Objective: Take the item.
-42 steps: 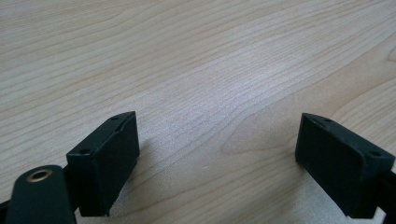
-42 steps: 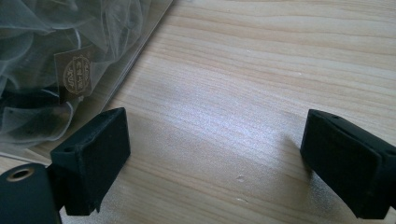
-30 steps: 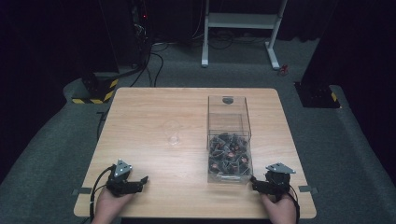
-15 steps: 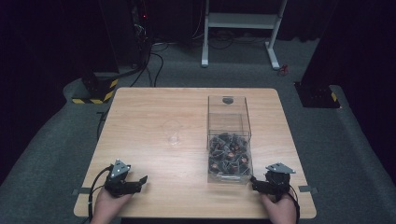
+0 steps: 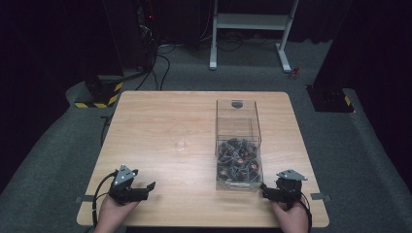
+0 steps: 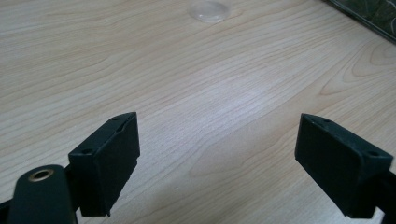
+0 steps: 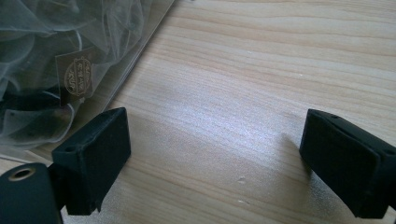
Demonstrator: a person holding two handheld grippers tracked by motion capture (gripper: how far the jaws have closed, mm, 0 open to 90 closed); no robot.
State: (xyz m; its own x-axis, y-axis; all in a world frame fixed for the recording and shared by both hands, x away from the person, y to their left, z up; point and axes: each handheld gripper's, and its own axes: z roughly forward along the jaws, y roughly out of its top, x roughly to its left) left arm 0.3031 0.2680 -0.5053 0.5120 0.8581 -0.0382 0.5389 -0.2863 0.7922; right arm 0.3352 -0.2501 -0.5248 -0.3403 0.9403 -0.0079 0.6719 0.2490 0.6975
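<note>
at the near edge of the tabletop (image 5: 160, 116), toward its near-left corner, the left gripper (image 5: 141, 191) rests in the person's hand with its fingers (image 6: 109, 161) spread wide and released, nothing between them. in the left gripper view only bare wood lies between and ahead of the fingers, so there is free room forward across the left half of the tabletop.

toward the near-right corner the right gripper (image 5: 269, 192) also sits at the near edge, its fingers (image 7: 95, 156) likewise released and empty. it is just beside the near right corner of the clear box (image 5: 238, 141); in the right gripper view the box's wall runs close past the left finger, while bare wood opens on the other side toward the right edge.

the clear box stands on the right half of the tabletop, its long sides running from near to far, a strip of open wood between it and the right edge. the dark mesh pouches (image 5: 239, 161) fill its near end; through the wall one shows a brown label (image 7: 77, 74). the far end of the box holds no pile.

near the middle of the tabletop, well apart from both grippers and left of the box, lies a small clear round lid (image 5: 181, 144), seen also at the top of the left gripper view. beyond it the wood is open up to the far edge.
</note>
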